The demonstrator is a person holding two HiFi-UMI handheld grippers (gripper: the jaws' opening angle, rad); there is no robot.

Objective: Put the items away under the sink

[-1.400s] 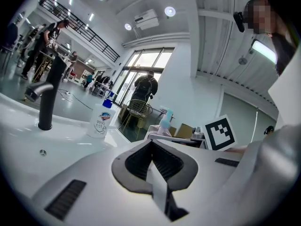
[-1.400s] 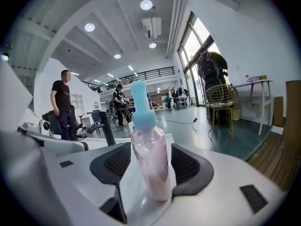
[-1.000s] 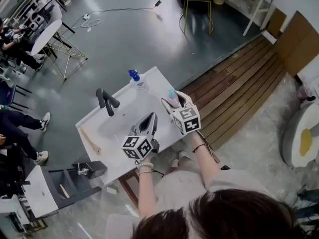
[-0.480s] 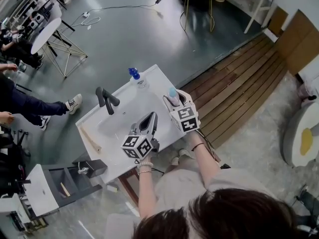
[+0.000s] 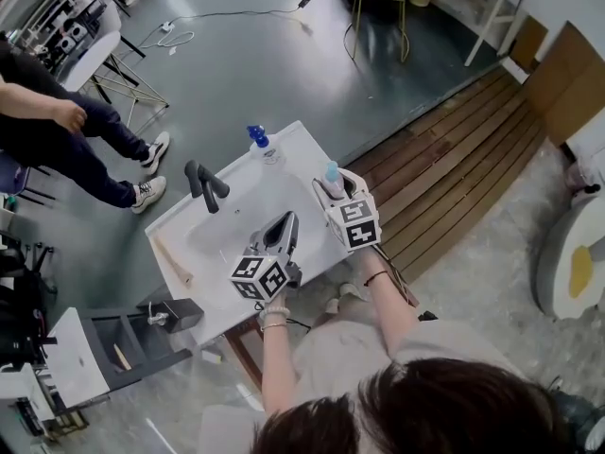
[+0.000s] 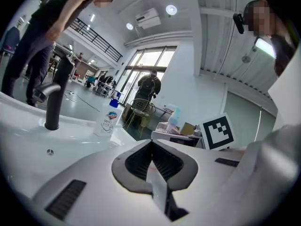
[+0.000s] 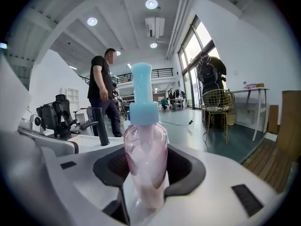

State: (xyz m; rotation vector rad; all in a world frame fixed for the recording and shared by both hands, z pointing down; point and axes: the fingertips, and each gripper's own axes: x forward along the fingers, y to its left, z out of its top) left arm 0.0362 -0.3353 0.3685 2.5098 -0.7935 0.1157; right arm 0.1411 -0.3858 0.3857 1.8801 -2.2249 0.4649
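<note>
One sink (image 5: 225, 246): white, with a shallow basin and a flat top; seen from steeply above
Left gripper (image 5: 283, 226): held over the near rim of the basin; jaws pressed together with nothing between them
Right gripper (image 5: 333, 191): held over the right end of the sink top; jaws clamped on the pink bottle (image 7: 144, 145)
Pink bottle: upright in the jaws; translucent body; pale blue pump top rising above the jaws
Faucet (image 5: 204, 185): black; stands at the far side of the basin
Second bottle (image 5: 262, 148): clear, with a dark blue cap and a printed label; stands at the far edge of the sink top, near the faucet and apart from both grippers
Wooden stick (image 5: 173, 264): lies flat on the left end of the sink top
Bystander (image 5: 80, 126): dark clothes, white-soled shoes; stands on the grey floor beyond the sink
Decking (image 5: 444, 173): brown wooden slats to the right of the sink
</note>
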